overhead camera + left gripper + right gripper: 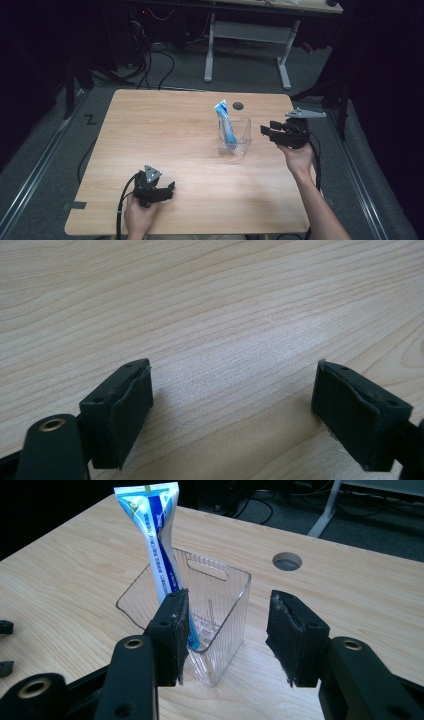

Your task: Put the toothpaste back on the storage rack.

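Observation:
A clear plastic bin (239, 139) (220, 595) stands on the wooden table (165, 130), right of the middle. A blue and white tube (226, 126) (157, 540) stands upright inside it, leaning on the far-left wall. My right gripper (264, 131) (227, 635) hovers just right of the bin, pointing at it, jaws open with nothing between them. At the table's near left, my left gripper (170, 189) (232, 410) rests low over bare wood, open and empty.
A round cable hole (238, 106) (287, 561) sits in the table behind the bin. Beyond the far edge stand a white desk frame (247, 47) and cables on the dark floor. A black pole (344, 107) rises off the right edge.

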A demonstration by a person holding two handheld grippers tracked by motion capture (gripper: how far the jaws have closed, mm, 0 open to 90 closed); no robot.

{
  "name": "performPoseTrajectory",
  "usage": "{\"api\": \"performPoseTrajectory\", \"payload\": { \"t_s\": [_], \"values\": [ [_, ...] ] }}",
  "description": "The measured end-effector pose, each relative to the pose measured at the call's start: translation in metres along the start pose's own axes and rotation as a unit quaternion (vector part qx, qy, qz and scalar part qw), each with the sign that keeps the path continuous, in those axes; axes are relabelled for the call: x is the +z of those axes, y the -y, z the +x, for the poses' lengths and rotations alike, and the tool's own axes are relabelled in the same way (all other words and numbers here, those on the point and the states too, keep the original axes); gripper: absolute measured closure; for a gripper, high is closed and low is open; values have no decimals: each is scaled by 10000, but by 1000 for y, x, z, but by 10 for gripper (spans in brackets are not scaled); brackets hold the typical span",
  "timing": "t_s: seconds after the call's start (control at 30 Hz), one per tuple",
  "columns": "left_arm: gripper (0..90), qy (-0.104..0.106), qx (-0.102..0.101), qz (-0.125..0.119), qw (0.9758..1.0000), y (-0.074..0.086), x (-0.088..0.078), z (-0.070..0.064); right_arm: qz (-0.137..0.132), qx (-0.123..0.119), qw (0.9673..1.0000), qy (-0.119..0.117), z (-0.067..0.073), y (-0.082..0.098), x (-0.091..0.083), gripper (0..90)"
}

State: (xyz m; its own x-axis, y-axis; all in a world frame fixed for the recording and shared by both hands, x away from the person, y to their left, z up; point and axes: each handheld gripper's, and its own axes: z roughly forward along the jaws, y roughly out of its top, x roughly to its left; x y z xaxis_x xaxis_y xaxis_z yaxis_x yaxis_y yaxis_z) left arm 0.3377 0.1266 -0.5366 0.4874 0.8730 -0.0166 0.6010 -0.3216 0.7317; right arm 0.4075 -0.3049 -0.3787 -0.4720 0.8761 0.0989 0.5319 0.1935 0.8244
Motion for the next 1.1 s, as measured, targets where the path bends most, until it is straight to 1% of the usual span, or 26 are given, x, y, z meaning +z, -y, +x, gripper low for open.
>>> {"api": "performPoseTrajectory", "payload": {
  "t_s": [0.17,0.4,0.5,0.8,0.93,1.1],
  "values": [
    [171,0,0,-1,10000,0,0,0,-48,63,10000,0,-3,5,-5,514],
    [171,0,1,-1,10000,0,0,0,-150,174,9997,-62,-4,10,-16,507],
    [171,0,0,-1,10000,0,0,0,-153,218,9996,-57,-5,13,-19,507],
    [171,0,1,0,10000,0,0,0,-139,325,9994,-21,-10,25,-24,505],
    [171,0,1,-1,10000,0,0,0,-166,413,9990,-15,-12,33,-26,504],
    [171,0,1,0,10000,0,0,0,-171,452,9988,-20,-13,39,-26,503]
  ]
}}
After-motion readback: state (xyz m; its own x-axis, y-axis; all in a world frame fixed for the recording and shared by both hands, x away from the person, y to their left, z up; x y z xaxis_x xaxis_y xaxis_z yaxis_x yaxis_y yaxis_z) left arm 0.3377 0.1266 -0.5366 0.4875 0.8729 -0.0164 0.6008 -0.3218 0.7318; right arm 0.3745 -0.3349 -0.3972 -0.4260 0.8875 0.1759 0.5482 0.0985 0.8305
